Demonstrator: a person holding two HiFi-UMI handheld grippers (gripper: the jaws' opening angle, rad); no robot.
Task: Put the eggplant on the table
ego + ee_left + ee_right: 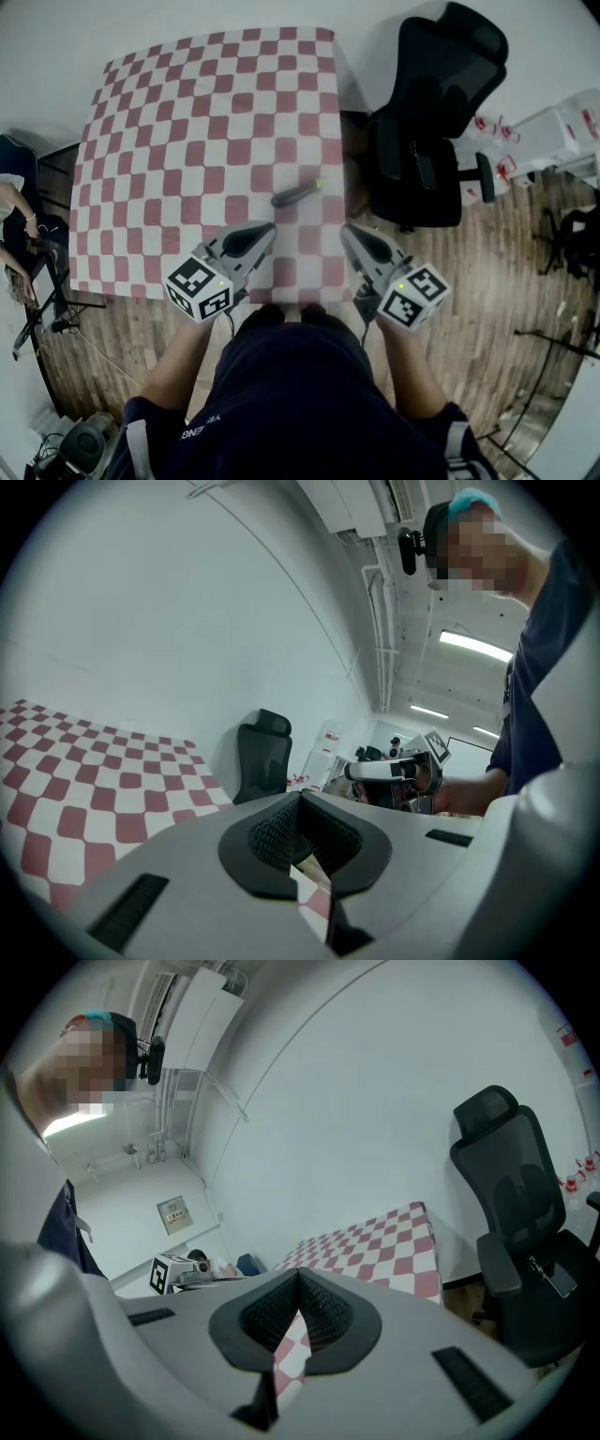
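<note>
A dark eggplant with a green stem lies on the red-and-white checked table, near its right edge. My left gripper hovers over the table's near edge, shut with nothing between its pads. My right gripper is level with it, just right of the eggplant's side of the table, jaws shut and empty, pads together. The eggplant lies a short way beyond and between the two grippers. Neither gripper view shows the eggplant.
A black office chair stands on the wooden floor right of the table. White boxes sit at the far right. A seated person's arm shows at the left edge. Cables and stands lie around the floor.
</note>
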